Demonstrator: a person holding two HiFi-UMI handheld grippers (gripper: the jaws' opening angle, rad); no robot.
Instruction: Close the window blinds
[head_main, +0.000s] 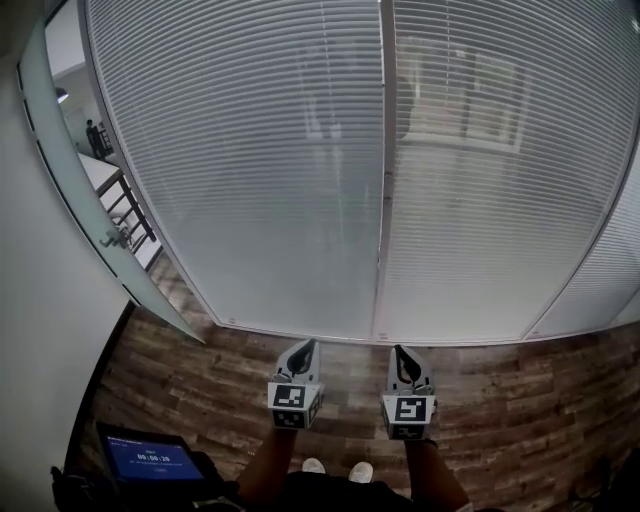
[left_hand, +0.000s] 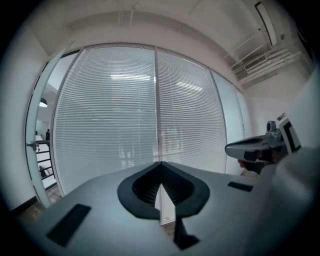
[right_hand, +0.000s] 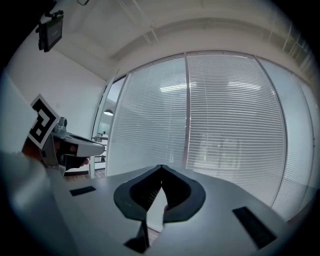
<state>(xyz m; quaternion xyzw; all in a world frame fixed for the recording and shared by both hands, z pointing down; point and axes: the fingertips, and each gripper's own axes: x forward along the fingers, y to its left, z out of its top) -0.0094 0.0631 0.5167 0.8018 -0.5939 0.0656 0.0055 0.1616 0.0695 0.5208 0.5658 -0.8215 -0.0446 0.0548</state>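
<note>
Head view — window blinds (head_main: 250, 170), apparently fully down

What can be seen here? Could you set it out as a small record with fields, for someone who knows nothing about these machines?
Place: indoors, facing a wide glass wall
Blinds: lowered over the panes; shapes behind show faintly through the slats
Left gripper: pointed toward the blinds, fingers together, nothing between them
Right gripper: beside the left one, not touching it, fingers together, empty
Contact with blinds: none
Floor: dark wood planks
Screen: lit blue, low at the person's left
Glass door: at the left
</note>
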